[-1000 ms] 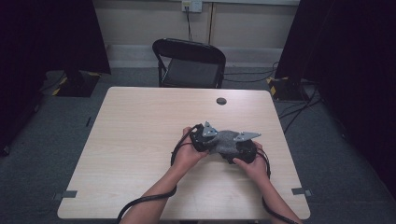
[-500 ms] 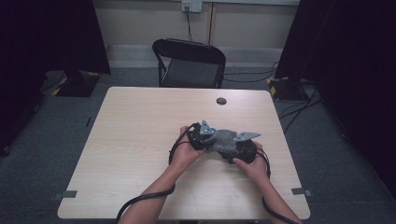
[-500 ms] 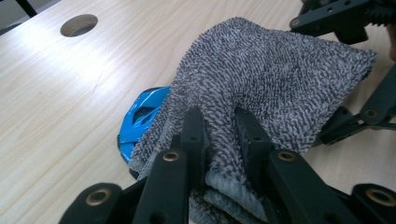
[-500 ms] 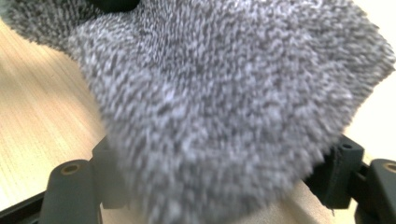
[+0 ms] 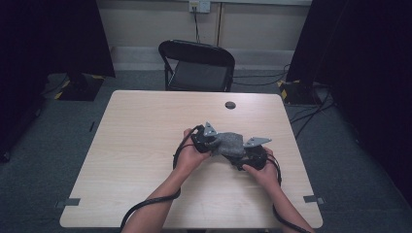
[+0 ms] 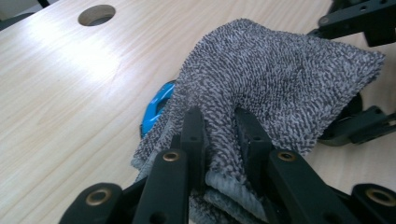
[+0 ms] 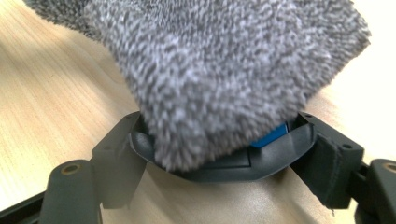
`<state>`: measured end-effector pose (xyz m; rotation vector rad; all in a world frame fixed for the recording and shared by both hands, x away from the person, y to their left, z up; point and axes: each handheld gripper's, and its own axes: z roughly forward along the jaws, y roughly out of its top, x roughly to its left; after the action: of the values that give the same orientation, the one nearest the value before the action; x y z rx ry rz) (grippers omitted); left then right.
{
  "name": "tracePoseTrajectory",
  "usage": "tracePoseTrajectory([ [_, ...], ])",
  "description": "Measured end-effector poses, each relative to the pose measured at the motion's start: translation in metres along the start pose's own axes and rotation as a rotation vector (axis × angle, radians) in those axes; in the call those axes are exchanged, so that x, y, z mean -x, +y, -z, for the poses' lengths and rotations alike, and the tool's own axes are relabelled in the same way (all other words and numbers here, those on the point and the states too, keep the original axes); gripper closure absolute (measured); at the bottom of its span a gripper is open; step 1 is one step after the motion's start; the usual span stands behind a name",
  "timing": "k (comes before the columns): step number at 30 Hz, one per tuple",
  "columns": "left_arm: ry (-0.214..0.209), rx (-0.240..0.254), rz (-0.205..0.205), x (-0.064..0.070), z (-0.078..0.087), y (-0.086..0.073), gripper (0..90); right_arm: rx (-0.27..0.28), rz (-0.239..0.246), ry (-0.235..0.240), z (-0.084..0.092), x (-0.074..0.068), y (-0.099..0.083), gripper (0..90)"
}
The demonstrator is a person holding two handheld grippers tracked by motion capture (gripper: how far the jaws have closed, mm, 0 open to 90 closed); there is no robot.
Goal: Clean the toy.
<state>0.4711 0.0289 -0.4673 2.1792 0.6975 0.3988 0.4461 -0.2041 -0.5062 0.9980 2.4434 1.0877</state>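
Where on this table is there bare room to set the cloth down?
The table lies bare across its left half, and along the far edge beside the round hole. It is crowded right of centre, where both grippers meet around the grey cloth.

1. The high view looks forward and down from above my side of the pale wood-grain worktop [image 5: 145, 145], far enough off to take in the whole top, the black folding chair [image 5: 197, 65] beyond it and the grey carpet around.
2. The left tool view rides on my left tool [image 6: 219, 140], looking along its two black jaws across the worktop, very close to the grey looped-pile cloth [image 6: 280, 79]; the round cable hole [image 6: 96, 14] lies at its far edge.
3. The right tool view rides on my right tool [image 7: 219, 154], closer still, so the cloth is blurred.
4. All three views share the cloth and the worktop beneath it.
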Motion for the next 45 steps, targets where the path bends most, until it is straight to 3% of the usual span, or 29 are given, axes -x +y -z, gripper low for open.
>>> tracePoseTrajectory([
  [11, 0.032, -0.019, 0.015, -0.014, 0.000, -0.001, 76.0, 0.000, 0.000, 0.000, 0.000, 0.000, 0.000, 23.7],
  [23, 0.055, -0.030, 0.061, -0.029, -0.003, -0.002, 76.1, -0.001, -0.002, 0.000, 0.000, 0.000, 0.000, 23.7],
  [36, 0.102, -0.059, 0.112, -0.044, 0.001, -0.012, 76.0, 0.000, 0.000, 0.000, 0.000, 0.000, 0.000, 23.7],
  [45, 0.130, -0.067, 0.123, -0.054, 0.006, -0.018, 76.1, 0.000, 0.000, 0.001, 0.000, 0.000, 0.000, 23.7],
])
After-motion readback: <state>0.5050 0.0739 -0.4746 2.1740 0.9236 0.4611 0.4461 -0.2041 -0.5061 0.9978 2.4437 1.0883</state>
